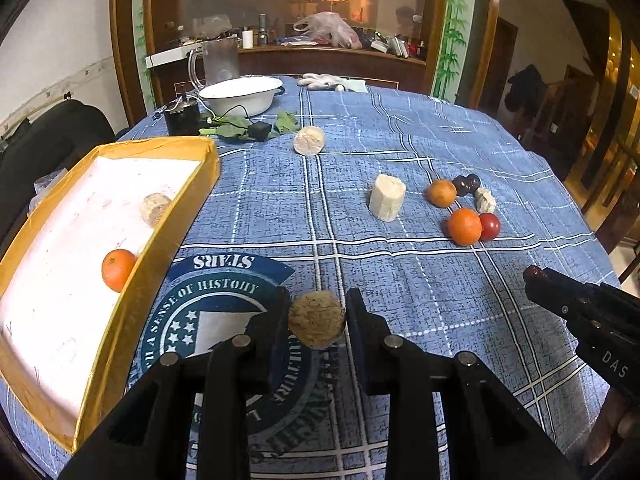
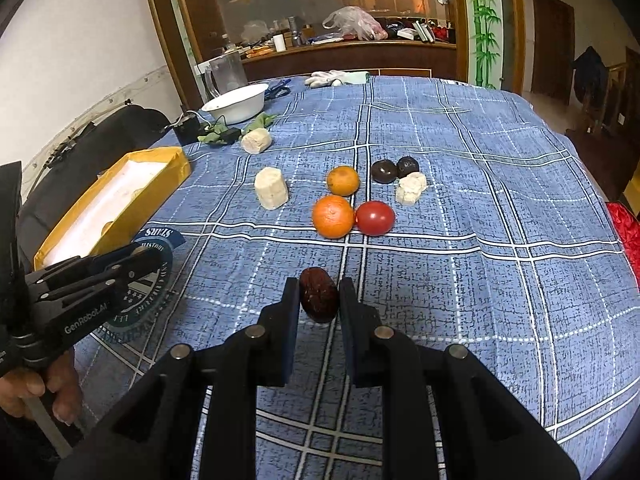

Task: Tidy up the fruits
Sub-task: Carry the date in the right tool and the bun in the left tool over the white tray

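Observation:
My left gripper (image 1: 318,316) is shut on a rough tan round fruit (image 1: 317,319), held over the blue tablecloth just right of the yellow box (image 1: 168,236). The box holds an orange (image 1: 117,269) and a tan fruit (image 1: 154,209). My right gripper (image 2: 319,294) is shut on a dark red date (image 2: 319,295). Ahead of it lie two oranges (image 2: 333,216), (image 2: 343,180), a red tomato (image 2: 375,218), two dark round fruits (image 2: 394,169), and pale chunks (image 2: 271,188), (image 2: 411,188), (image 2: 256,141).
At the table's far left stand a white bowl (image 1: 240,94), a clear jug (image 1: 218,60), a black device (image 1: 182,116) with cable, and green leaves (image 1: 236,126). White gloves (image 1: 324,80) lie at the far edge. A hand (image 2: 36,392) holds the left gripper's handle.

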`<state>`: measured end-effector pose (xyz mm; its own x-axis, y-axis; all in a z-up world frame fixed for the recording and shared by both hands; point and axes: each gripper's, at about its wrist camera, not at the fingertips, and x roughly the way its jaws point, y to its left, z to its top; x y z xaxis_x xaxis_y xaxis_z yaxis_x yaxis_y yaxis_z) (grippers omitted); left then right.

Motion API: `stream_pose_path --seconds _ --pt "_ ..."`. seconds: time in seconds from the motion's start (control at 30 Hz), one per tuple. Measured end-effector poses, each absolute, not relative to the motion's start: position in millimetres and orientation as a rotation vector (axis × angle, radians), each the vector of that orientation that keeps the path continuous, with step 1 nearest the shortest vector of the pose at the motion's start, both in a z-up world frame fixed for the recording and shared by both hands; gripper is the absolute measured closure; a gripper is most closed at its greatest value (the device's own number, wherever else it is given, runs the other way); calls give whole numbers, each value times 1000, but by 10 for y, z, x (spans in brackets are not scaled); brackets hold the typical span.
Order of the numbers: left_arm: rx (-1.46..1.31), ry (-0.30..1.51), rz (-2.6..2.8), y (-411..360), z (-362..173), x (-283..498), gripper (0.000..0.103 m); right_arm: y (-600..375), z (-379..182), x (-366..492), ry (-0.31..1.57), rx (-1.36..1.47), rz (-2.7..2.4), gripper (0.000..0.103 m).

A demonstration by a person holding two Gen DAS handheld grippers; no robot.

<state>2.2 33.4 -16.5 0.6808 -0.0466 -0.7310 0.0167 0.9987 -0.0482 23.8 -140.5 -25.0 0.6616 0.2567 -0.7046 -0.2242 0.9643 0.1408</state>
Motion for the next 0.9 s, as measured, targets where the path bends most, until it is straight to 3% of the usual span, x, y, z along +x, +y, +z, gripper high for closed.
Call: stream_pose_path --seconds 0.9 --pt "-58 809 18 456 -81 -112 75 -1299 -129 94 761 59 302 82"
